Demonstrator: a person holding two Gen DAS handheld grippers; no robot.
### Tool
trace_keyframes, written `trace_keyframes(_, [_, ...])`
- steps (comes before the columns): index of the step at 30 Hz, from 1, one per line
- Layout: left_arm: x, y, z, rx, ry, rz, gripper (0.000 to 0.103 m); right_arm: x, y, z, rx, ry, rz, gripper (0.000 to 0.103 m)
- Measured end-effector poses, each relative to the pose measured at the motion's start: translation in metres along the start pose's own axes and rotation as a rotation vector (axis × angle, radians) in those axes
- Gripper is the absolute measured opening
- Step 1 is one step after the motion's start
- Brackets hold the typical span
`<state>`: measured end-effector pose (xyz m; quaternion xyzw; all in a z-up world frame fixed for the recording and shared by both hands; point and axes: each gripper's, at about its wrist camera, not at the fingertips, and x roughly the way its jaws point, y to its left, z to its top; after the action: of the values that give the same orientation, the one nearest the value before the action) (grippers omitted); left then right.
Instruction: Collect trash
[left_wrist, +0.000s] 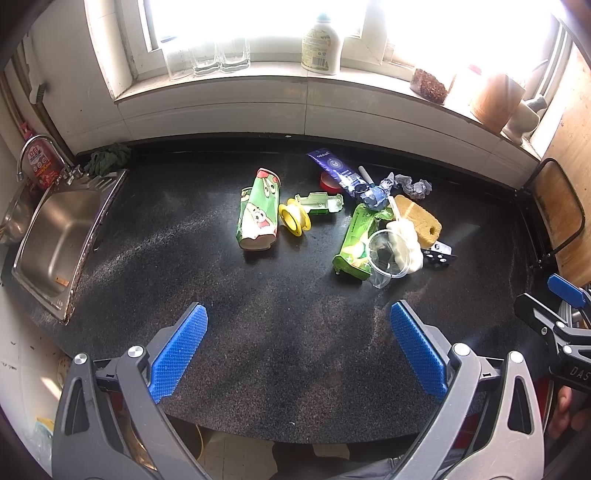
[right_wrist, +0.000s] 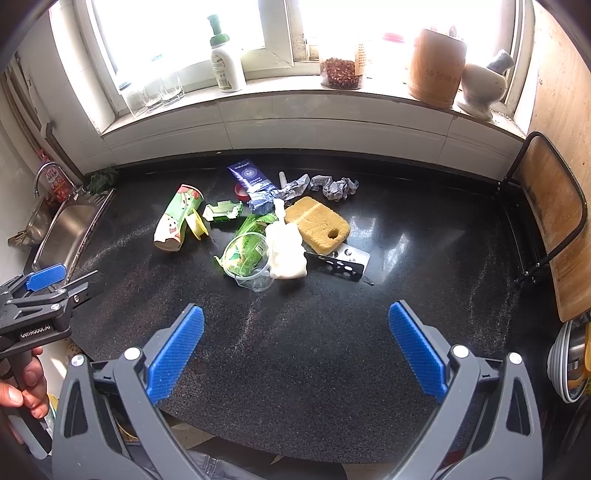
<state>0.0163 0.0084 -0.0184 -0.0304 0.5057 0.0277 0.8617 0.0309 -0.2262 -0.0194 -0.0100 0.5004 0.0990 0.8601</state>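
Nothing has been picked up yet, as far as these views show: the whole litter heap lies on the dark countertop (left_wrist: 280, 332) and no bin or bag is in sight. At the far left sits the steel sink (left_wrist: 59, 236), well apart from the mess. Moving right, a crushed green cartoon-printed carton (left_wrist: 258, 212) lies on its side, with a yellow tape spool (left_wrist: 293, 219) touching its right flank and a pale green plastic shell (left_wrist: 319, 203) just beyond that. Next comes the denser cluster: a purple tube (left_wrist: 338, 170) lying over a red lid (left_wrist: 328, 182), a green wrapper (left_wrist: 358, 240) with a clear plastic cup (left_wrist: 388, 256) lying on it, a white foamy brush (left_wrist: 404, 240) beside the cup, a yellow sponge (left_wrist: 419, 219) behind it, and crumpled grey paper (left_wrist: 413, 184) toward the back wall. A perforated metal plate (right_wrist: 341, 264) pokes out from under the sponge on the right.

Both tools are empty. The left gripper (left_wrist: 297, 350) hangs with its blue pads spread wide over bare counter, near the front edge; the right gripper (right_wrist: 295, 350) is likewise splayed, holding nothing. The job looks to be at its very start, with every piece left to gather; the carton seems the easiest first reach for the left hand.
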Motion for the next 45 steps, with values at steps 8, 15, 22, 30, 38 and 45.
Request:
trace_keyframes(8, [0.005, 0.002, 0.002, -0.007, 0.009, -0.008, 0.097, 0.001, -0.001, 0.002, -0.003, -0.002, 0.003, 0.097])
trace_keyframes(15, [0.016, 0.006, 0.009, -0.003, 0.025, -0.013, 0.097, 0.011, -0.010, 0.013, -0.010, -0.013, 0.005, 0.097])
trace_keyframes(22, [0.046, 0.022, 0.025, -0.006, 0.013, 0.000, 0.097, 0.037, -0.030, 0.039, -0.039, -0.041, -0.010, 0.097])
trace_keyframes(30, [0.133, 0.045, 0.057, 0.015, 0.064, 0.048, 0.096, 0.098, -0.052, 0.070, -0.039, 0.006, -0.015, 0.097])
trace_keyframes(38, [0.224, 0.064, 0.071, 0.006, 0.120, 0.053, 0.096, 0.189, -0.072, 0.110, -0.070, 0.068, -0.049, 0.097])
trace_keyframes(45, [0.250, 0.070, 0.077, 0.035, 0.113, 0.040, 0.096, 0.264, -0.087, 0.141, -0.042, 0.147, -0.038, 0.092])
